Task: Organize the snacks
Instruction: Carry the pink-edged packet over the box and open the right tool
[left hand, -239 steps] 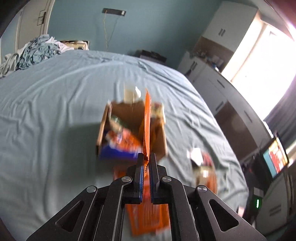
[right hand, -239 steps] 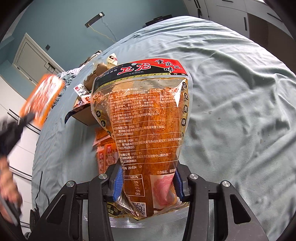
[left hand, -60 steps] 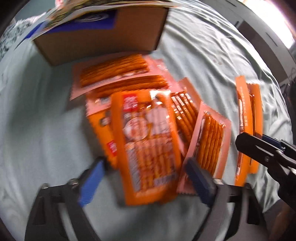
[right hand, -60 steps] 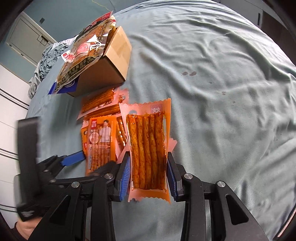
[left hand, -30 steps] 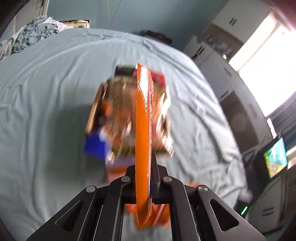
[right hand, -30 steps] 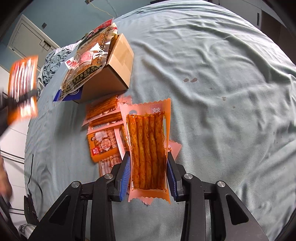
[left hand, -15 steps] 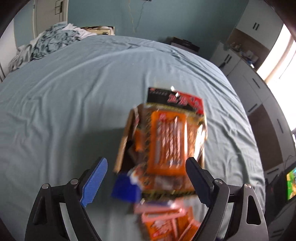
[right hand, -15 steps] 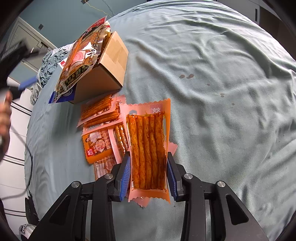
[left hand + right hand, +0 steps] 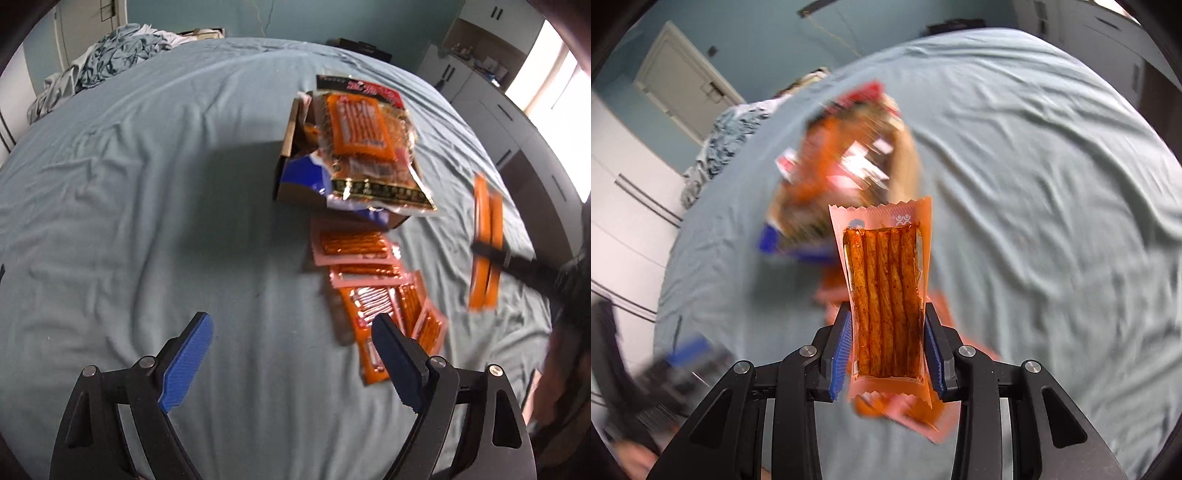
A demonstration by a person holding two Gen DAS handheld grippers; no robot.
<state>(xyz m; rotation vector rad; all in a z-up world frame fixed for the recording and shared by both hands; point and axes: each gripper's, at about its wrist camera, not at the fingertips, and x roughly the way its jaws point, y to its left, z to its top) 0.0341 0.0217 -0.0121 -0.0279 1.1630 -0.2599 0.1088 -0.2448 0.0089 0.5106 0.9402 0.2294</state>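
Here, the right tool (image 9: 888, 356) pinches one orange packet of spicy sticks (image 9: 886, 291); the left tool (image 9: 291, 354), spread, holds nothing above the blue-sheeted bed (image 9: 147, 206).

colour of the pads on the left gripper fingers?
Blue pads, on black arms; clearest in the left wrist view.

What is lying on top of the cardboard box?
A large clear snack bag overhangs the cardboard box, with an orange packet on it. Contents beneath are mostly hidden.

A box (image 9: 286, 162) sits on the bed (image 9: 147, 221), snack bags (image 9: 364, 129) piled in it; loose packets (image 9: 376, 288) lie apparently just before it.
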